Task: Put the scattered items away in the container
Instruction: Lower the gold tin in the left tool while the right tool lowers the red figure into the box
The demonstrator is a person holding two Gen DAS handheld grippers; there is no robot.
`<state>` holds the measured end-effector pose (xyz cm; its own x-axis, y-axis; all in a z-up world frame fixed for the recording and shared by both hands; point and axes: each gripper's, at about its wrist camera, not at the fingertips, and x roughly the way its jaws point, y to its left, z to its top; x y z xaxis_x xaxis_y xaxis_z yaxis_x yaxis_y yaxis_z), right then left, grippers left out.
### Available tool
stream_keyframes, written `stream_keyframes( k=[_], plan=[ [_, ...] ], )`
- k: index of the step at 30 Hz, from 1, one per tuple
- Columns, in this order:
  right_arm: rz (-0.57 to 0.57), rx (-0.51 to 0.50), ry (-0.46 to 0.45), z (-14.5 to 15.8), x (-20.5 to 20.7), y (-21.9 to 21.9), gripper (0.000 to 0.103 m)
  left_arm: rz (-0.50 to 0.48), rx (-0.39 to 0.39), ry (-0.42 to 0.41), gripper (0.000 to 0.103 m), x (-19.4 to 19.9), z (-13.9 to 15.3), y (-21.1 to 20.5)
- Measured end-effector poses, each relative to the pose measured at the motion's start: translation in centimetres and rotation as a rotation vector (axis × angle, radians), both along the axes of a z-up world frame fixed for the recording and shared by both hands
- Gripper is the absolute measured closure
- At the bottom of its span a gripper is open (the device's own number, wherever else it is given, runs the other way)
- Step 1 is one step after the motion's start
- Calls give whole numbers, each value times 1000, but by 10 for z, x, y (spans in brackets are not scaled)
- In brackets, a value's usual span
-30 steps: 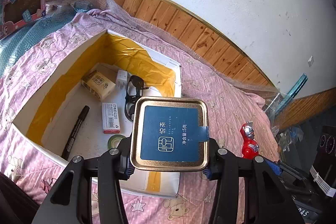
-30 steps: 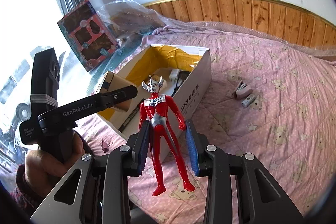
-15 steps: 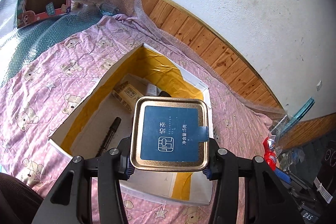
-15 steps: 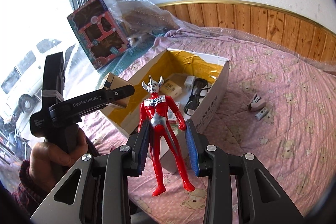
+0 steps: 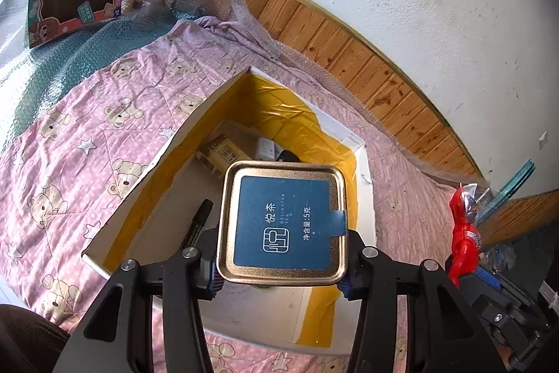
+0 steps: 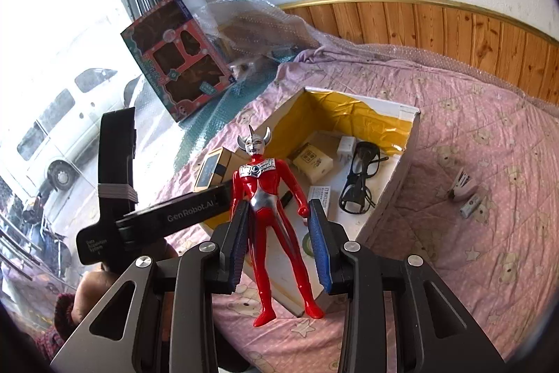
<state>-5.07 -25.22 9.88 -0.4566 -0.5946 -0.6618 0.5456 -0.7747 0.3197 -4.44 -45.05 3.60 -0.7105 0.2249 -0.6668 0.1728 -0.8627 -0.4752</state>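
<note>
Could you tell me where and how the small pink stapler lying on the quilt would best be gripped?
Probably across the stapler's long narrow body, coming from above, jaws closing on its two long sides. It lies flat on the quilt, with a small white piece close beside it to avoid.

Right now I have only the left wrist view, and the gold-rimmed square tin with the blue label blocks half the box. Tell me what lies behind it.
Observer: A pair of black-framed glasses lies on the floor of the white cardboard box with yellow lining, near its right wall.
Operator: Report anything loose on the bedding.
Observer: Two small pale items lie on the pink bear-print quilt, right of the box; they are too small to identify.
Operator: Check the right gripper's load.
Observer: The right gripper holds the red and silver toy figure head-up between its blue pads.
</note>
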Motion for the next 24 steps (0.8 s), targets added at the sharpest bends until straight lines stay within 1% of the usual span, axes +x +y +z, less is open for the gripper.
stream_keyframes(
  k=[3, 7, 11, 16, 19, 24],
  plan=[
    [-16, -4, -33, -10, -12, -2, 68, -1, -73, -31, 53, -6, -7, 4],
    [-28, -10, -69, -22, -26, -1, 68, -6, -138, -42, 53, -10, -12, 7],
    [-24, -3, -76, -27, -34, -5, 68, -18, -202, -59, 53, -16, -15, 13],
    [-20, 16, -73, -32, -43, -14, 73, -27, -226, -82, 53, -22, -22, 16],
    [-24, 19, -79, -36, -45, -14, 73, -31, -220, -94, 53, -24, -27, 14],
    [-27, 21, -98, -45, -48, -13, 73, -43, -185, -117, 53, -27, -34, 11]
  ],
)
